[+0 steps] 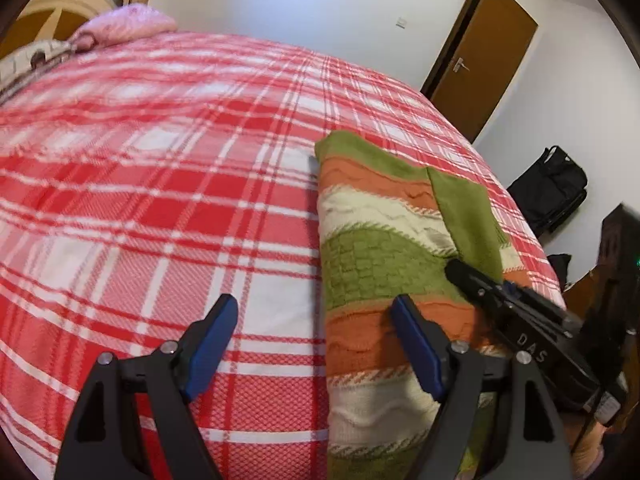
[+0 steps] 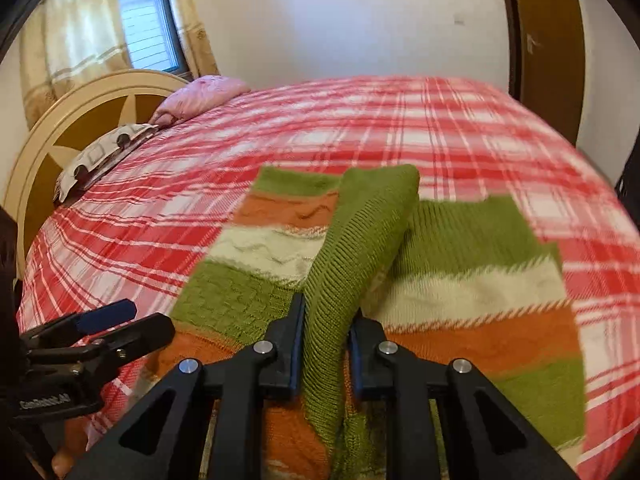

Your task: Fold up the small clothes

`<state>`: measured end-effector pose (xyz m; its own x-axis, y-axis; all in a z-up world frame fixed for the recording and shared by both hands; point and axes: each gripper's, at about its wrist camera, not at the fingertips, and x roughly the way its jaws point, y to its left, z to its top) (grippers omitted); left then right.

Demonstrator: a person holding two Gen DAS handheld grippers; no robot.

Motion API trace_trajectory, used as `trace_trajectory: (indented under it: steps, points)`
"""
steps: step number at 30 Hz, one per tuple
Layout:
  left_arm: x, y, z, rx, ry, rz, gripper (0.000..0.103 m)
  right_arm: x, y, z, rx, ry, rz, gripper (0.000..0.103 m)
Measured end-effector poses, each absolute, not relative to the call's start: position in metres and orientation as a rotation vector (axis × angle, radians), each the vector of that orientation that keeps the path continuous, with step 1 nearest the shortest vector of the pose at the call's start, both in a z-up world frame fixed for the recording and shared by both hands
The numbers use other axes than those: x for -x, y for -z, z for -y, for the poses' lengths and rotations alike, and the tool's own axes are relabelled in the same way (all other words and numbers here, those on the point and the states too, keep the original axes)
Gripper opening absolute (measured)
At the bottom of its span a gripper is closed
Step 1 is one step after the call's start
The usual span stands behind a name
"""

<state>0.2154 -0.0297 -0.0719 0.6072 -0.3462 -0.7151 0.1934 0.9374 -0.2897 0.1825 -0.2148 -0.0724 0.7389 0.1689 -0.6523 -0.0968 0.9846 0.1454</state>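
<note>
The near end of the striped sweater [image 2: 480, 292] runs off the bottom edge behind the right tool [image 2: 324, 344] — its gripped green sleeve [image 2: 360, 240] hides the knit beneath. The bed [image 1: 160, 160] blurs; the door [image 2: 548, 40] is cut off above.

ribbed knit sweater [image 2: 352, 248], woven cloth bedspread [image 1: 160, 160], seemingly matt plastic claw [image 1: 316, 344], wood door [image 1: 484, 56]

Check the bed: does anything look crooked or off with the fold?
Nothing damaged. The green sleeve is pinched in the right claw, lifted mid-fold over the striped sweater; the left claw is open.
</note>
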Motion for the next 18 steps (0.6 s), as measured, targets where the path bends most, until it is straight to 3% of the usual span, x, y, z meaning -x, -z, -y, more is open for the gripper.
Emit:
trace_trajectory:
  steps: [9,18]
  points:
    - [-0.21,0.045,0.044,0.134,0.332,-0.802,0.082,-0.17,0.018,0.25,0.017,-0.164,-0.669,0.018]
    - [-0.21,0.051,0.08,0.055,0.359,-0.815,0.082,-0.175,0.052,0.325,0.018,-0.107,-0.784,0.018]
